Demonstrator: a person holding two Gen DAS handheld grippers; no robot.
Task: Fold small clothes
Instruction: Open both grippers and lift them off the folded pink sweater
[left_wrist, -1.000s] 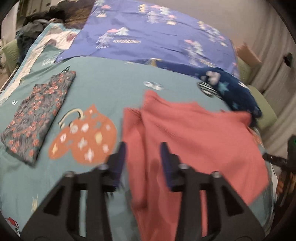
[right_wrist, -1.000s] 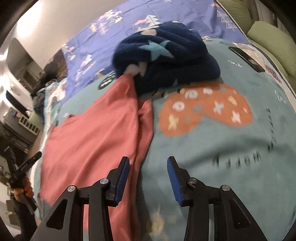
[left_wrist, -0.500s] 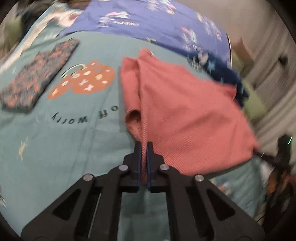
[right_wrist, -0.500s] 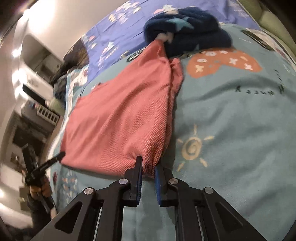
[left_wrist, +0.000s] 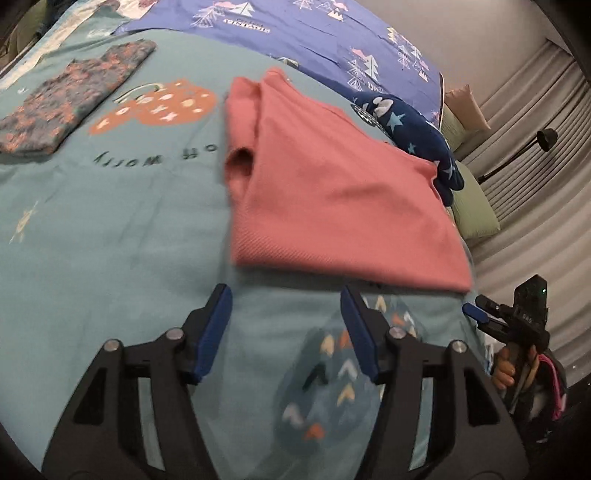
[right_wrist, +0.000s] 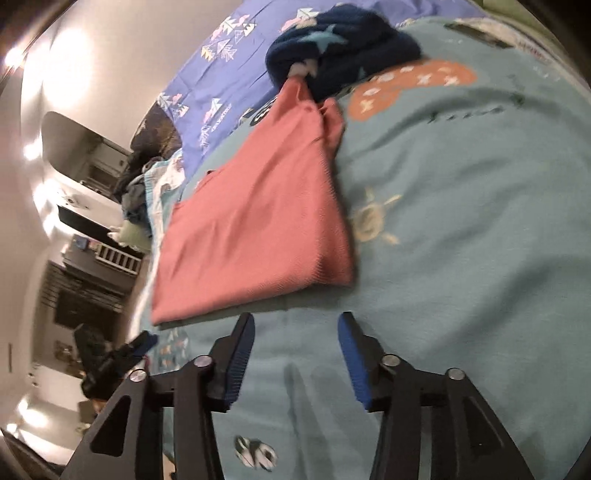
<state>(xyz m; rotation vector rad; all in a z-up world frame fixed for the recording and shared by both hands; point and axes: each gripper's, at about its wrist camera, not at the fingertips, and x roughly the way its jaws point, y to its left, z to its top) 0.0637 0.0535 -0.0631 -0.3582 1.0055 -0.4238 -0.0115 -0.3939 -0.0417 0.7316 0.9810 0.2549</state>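
A salmon-pink garment (left_wrist: 332, 192) (right_wrist: 255, 225) lies folded flat on the teal bedspread (left_wrist: 110, 221) (right_wrist: 461, 221). My left gripper (left_wrist: 286, 295) hovers just short of its near edge, jaws opening, nothing between them. My right gripper (right_wrist: 297, 321) also sits just before the near edge of the pink garment, jaws opening and empty. In the left wrist view the right gripper (left_wrist: 476, 308) shows at the far right, held by a hand (left_wrist: 506, 369). In the right wrist view the left gripper (right_wrist: 144, 341) shows dark and blurred at the lower left.
A folded floral garment (left_wrist: 70, 96) lies at the far left of the bed. A dark blue star-patterned heap (left_wrist: 417, 129) (right_wrist: 340, 48) sits behind the pink garment. A purple sheet (left_wrist: 295, 33) covers the bed's far end. Green pillows (left_wrist: 472, 199) and curtains (left_wrist: 535, 166) stand to the right.
Both grippers, shut on the pink garment's near edge half a second ago, have let go and drawn back toward me. The garment now lies flat.
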